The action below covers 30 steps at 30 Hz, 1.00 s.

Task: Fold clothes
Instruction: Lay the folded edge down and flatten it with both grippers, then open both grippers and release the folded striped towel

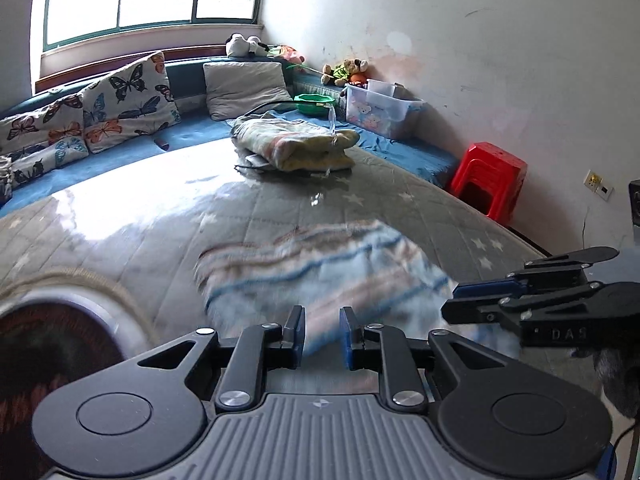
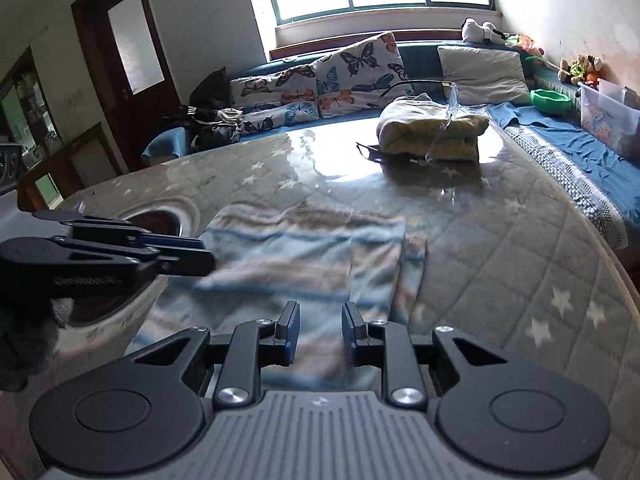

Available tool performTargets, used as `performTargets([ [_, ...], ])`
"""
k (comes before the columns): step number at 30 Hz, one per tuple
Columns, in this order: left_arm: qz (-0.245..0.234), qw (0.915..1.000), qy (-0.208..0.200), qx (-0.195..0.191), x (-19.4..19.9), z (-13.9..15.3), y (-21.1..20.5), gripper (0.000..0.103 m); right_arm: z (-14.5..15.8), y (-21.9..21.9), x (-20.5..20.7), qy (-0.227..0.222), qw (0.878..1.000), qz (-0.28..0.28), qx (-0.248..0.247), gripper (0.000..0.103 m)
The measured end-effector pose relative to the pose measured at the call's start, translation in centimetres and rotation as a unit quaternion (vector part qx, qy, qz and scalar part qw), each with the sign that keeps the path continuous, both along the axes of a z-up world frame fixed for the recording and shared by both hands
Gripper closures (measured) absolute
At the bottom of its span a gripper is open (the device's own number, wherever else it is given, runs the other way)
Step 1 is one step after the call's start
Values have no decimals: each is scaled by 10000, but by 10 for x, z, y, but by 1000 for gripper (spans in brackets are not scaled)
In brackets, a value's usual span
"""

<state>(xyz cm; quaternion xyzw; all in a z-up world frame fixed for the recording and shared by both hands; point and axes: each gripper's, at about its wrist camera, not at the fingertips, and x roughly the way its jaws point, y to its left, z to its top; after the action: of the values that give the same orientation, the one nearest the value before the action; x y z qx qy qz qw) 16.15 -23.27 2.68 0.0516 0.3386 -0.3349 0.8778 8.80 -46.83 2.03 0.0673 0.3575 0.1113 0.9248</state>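
Observation:
A light blue and beige striped cloth (image 1: 320, 264) (image 2: 304, 256) lies flat on the grey star-patterned table cover (image 1: 400, 200) (image 2: 500, 248), blurred by motion, with one folded flap along its right side. My left gripper (image 1: 322, 336) hovers at the cloth's near edge, its blue pads a narrow gap apart with nothing pinched between them. My right gripper (image 2: 320, 332) hovers over the near part of the cloth, also narrowly open and holding nothing. Each gripper shows from the side in the other's view: the right gripper (image 1: 452, 300) and the left gripper (image 2: 208, 256).
A folded pile of clothes (image 1: 296, 144) (image 2: 432, 132) sits at the far side of the table. A round dark basin with a pale rim (image 1: 60, 320) (image 2: 160, 220) is at the left. Cushions, a green bowl (image 1: 314, 102), a plastic box (image 1: 380, 112) and a red stool (image 1: 488, 176) lie beyond.

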Motion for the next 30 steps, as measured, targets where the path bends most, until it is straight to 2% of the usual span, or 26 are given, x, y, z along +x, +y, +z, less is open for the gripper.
performTargets([
  [8, 386, 9988, 265, -153, -44, -16, 44, 82, -14, 6, -31, -133, 9996, -243, -62, 80],
  [16, 617, 9951, 564, -530, -57, -25, 58, 82, -15, 12, -44, -326, 9987, -383, -25, 76],
  [20, 742, 9955, 552, -227, -59, -32, 53, 80, -17, 14, -48, -371, 9983, -449, -78, 75],
  [25, 856, 9939, 619, -321, -64, -32, 64, 79, -14, 23, -53, -454, 9979, -413, -208, 58],
  [26, 888, 9937, 601, -323, -66, -30, 65, 77, -13, 27, -55, -489, 9977, -401, -248, 55],
  [28, 953, 9933, 565, -328, -70, -27, 69, 63, -12, 33, -58, -548, 9974, -385, -273, 47],
  [30, 990, 9931, 513, -355, -75, -24, 74, 60, -12, 38, -60, -589, 9972, -389, -244, 40],
])
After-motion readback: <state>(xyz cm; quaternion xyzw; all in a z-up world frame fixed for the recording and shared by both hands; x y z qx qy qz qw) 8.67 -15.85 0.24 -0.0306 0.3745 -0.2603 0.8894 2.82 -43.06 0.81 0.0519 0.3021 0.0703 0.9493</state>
